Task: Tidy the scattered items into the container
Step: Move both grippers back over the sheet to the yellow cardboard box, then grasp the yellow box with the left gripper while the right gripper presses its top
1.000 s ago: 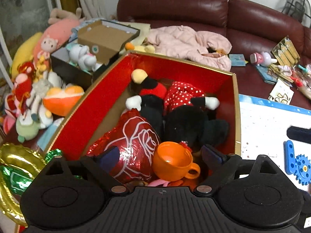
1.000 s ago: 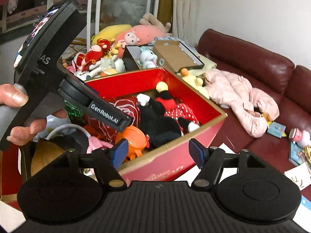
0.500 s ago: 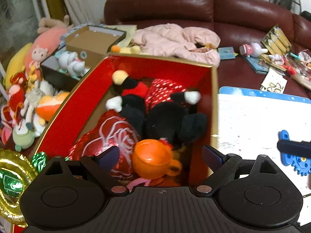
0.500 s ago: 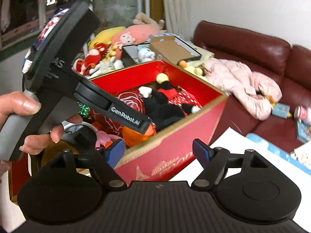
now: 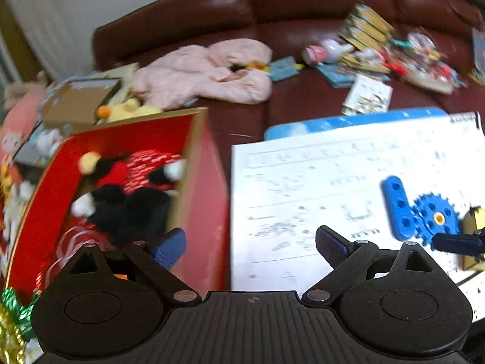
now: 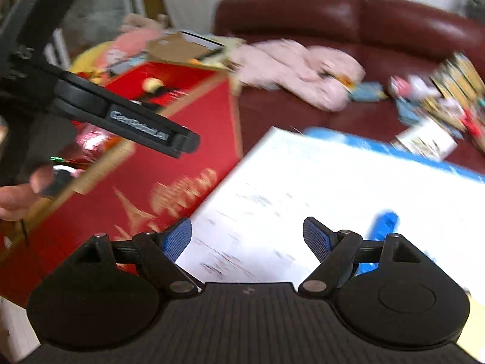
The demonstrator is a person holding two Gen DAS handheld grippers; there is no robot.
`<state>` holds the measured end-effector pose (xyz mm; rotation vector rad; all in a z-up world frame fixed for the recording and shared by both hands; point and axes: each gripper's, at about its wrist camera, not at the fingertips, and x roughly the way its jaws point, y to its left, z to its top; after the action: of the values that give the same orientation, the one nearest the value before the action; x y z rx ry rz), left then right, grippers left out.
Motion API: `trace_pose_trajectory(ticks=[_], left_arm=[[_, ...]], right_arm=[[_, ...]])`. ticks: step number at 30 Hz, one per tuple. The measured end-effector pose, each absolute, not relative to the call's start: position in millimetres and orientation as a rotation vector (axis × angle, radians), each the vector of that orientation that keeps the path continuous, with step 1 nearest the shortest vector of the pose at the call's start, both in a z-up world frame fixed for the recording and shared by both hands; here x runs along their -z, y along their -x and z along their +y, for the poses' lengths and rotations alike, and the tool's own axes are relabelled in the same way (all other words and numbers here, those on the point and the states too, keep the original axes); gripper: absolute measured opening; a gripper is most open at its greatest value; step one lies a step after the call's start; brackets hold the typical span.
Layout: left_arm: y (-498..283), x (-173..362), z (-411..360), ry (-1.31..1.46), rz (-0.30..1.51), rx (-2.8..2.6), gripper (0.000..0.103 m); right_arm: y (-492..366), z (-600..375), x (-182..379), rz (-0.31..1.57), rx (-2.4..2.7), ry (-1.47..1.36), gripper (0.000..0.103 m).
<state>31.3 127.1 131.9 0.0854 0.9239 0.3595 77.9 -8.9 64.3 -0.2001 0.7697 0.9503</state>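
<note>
The red container box (image 5: 206, 200) stands at the left, holding a black-and-red plush mouse (image 5: 133, 200) and a red foil heart (image 5: 75, 236). A blue gear (image 5: 436, 218) joined to a blue holed strip (image 5: 398, 206) lies on a white sheet (image 5: 318, 182) at the right. My left gripper (image 5: 250, 247) is open and empty over the box's right wall and the sheet. My right gripper (image 6: 246, 238) hangs over the sheet (image 6: 303, 182) with its jaws opening and nothing between them; the blue strip (image 6: 382, 224) lies just beyond its right finger. The picture is blurred.
A dark red sofa (image 5: 303, 6) behind carries a pink jacket (image 5: 206, 69) and a heap of books and small toys (image 5: 379, 48). A cardboard box (image 5: 75, 103) and soft toys crowd the far left. A hand (image 6: 15, 200) holds the left gripper's body (image 6: 136, 124) above the box.
Both views have swung right, away from the box's inside and onto the white sheet. The blue gear toy has come closer. The right jaws stand a little wider.
</note>
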Motion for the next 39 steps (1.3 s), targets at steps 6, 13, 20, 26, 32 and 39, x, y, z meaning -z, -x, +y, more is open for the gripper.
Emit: trace_pose_trajectory(ticks=[6, 13, 20, 26, 32, 39], left_arm=[[-59.8, -100.9, 89.1, -0.104, 0.977, -0.286, 0.098], [-79.8, -58.8, 24.9, -0.150, 1.035, -0.140, 0.098], [-84.3, -30.8, -42.6, -0.249, 1.058, -0.002, 0.098], [-91.4, -16.2, -82.3, -0.280, 1.078, 0.077, 0.098], [-103.7, -9.5, -111.3, -0.267, 1.078, 0.153, 0.093], [-116.5, 3.7, -136.1, -0.247, 1.088, 0.238, 0.093]], right_arm=[[-109.0, -60.2, -37.6, 0.894, -0.747, 0.142, 0.084], [-130.5, -124.1, -27.8, 0.923, -0.566, 0.049, 0.084], [-148.3, -197.4, -13.8, 0.930, -0.359, -0.003, 0.084], [-153.3, -242.2, 0.4, 0.935, -0.249, -0.045, 0.084], [-159.7, -256.1, 15.4, 0.963, -0.233, -0.080, 0.078], [-165.9, -270.8, 28.1, 1.012, -0.273, -0.223, 0.073]])
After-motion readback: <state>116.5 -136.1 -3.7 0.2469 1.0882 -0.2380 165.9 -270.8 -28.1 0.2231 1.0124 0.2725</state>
